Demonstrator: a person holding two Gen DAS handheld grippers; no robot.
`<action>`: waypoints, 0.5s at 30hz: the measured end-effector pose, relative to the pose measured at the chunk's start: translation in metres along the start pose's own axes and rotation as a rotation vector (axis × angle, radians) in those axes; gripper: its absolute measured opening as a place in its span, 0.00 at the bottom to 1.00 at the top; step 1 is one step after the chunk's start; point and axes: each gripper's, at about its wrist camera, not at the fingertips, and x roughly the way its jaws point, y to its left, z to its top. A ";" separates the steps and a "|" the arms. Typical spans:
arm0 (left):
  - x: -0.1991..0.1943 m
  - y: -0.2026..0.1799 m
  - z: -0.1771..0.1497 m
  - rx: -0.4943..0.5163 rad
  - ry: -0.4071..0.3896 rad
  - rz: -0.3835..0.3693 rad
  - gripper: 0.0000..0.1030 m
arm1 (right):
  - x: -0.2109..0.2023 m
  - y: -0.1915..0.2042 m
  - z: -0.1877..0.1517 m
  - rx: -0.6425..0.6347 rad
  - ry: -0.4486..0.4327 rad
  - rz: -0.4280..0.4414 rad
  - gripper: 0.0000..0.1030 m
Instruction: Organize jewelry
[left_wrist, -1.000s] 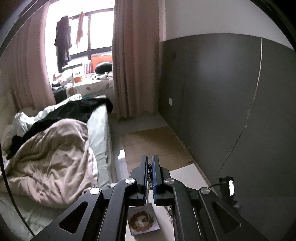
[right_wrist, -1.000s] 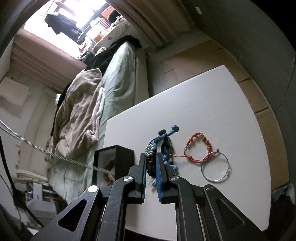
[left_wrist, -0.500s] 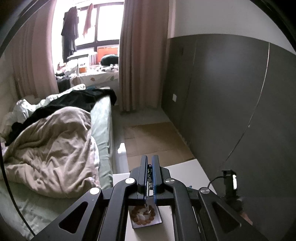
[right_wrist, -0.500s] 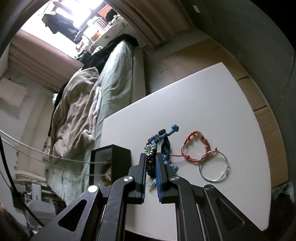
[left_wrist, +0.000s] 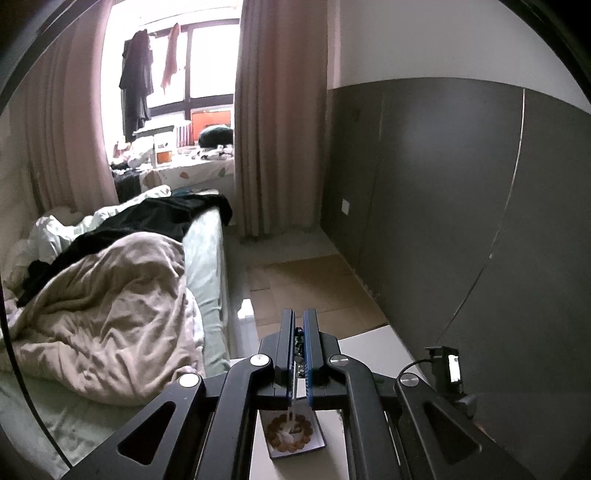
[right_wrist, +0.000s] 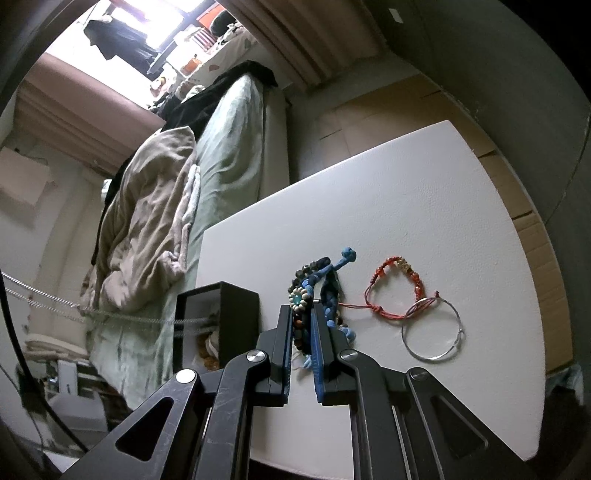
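With the left tool (left_wrist: 298, 325) clenched on the silver chain (right_wrist: 110, 314), we lower it slowly into the black box (right_wrist: 218, 321); our right tool (right_wrist: 300, 317) grips the beaded bracelets (right_wrist: 301, 295) on the desk (right_wrist: 406, 221)

L gripper (left_wrist: 299, 332) pinched tight on a thin chain, held above the white table (left_wrist: 373, 345), pointing fwd and down. R gripper (right_wrist: 300, 317) nearly closed on a beaded bracelet (right_wrist: 300, 301), tips at the table, angled steeply down.
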 end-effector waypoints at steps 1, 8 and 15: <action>0.002 -0.001 -0.001 0.001 0.006 -0.003 0.04 | 0.000 0.000 0.000 0.000 0.000 0.000 0.11; 0.016 0.006 -0.010 -0.021 0.036 -0.004 0.04 | 0.000 0.000 0.000 0.000 -0.004 0.001 0.11; 0.022 0.007 -0.014 -0.026 0.048 -0.007 0.04 | -0.002 -0.002 0.001 0.008 -0.010 0.005 0.11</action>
